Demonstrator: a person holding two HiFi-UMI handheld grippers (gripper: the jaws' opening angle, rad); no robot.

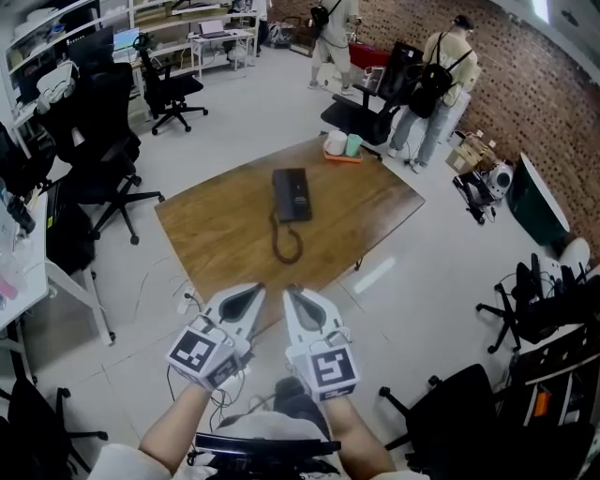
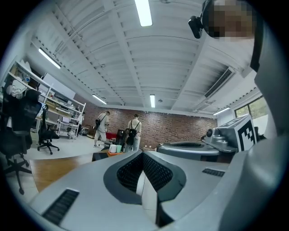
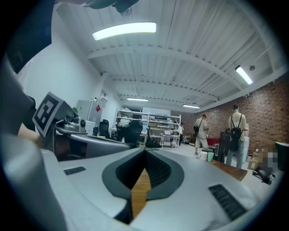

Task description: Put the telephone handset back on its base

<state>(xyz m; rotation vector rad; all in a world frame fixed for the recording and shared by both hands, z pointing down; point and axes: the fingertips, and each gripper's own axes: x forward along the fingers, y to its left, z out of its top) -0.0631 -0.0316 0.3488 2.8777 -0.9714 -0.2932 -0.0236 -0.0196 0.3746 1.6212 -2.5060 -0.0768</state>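
Wooden counter point(image 1: 225, 230) at frame centre holds the telephone point(image 1: 292, 194), shown only in the head view. At the lower frame, left gripper point(image 1: 255, 291) and right gripper point(image 1: 291, 293) keep their jaws clenched and empty. Cups point(image 1: 343, 144) stand at the counter's far edge.

- I'm standing in an open-plan office, looking down at a wooden table point(image 1: 216, 234) that's carrying a desk telephone point(image 1: 292, 194).
- Black swivel chairs point(image 1: 173, 89) are ringing the floor around me.
- A desk point(image 1: 234, 39) with a laptop point(image 1: 212, 28) and metal shelving point(image 3: 153, 118) are lining the far side.
- Strip lights point(image 2: 144, 11) are glowing overhead, and two people point(image 1: 441, 80) with backpacks are standing by the brick wall point(image 1: 525, 56).
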